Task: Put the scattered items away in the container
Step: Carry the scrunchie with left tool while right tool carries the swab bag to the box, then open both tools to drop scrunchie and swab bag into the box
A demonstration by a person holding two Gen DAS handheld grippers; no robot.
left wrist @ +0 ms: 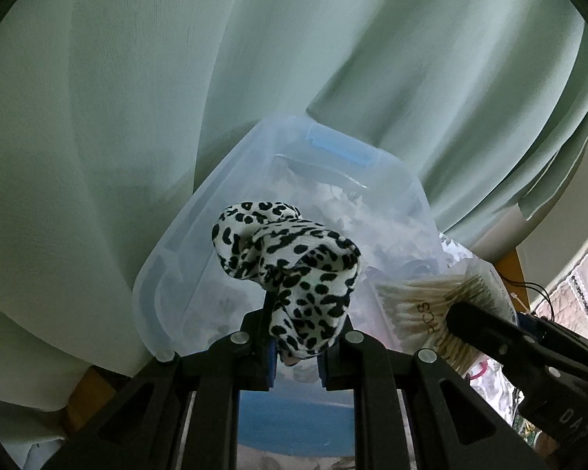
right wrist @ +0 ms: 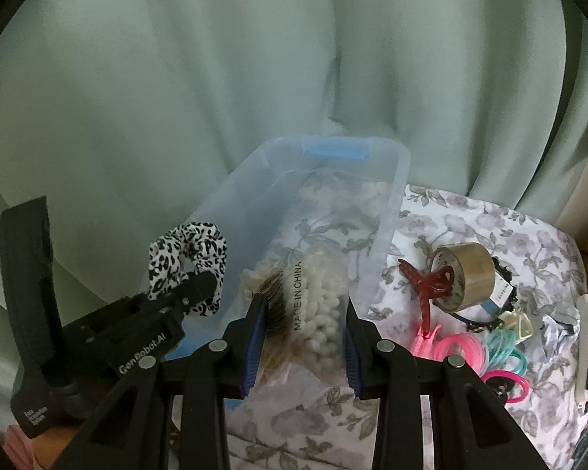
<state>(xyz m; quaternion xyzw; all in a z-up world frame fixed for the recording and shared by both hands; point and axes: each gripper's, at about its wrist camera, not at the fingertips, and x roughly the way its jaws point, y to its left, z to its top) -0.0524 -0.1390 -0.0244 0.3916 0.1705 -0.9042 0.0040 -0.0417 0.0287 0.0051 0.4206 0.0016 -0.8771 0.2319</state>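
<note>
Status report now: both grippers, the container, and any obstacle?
Left gripper shut on leopard scrunchie, above clear container. Right gripper holds cotton swab bag at the container's near rim. Tape roll, hair claw outside. No obstacle visible.

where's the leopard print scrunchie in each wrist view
Left wrist view: the scrunchie sits low and central, clamped in the left gripper, in front of the clear bin.
Right wrist view: it appears at the left, again held by that gripper.
Shared landmark: the bin's blue handle.
</note>
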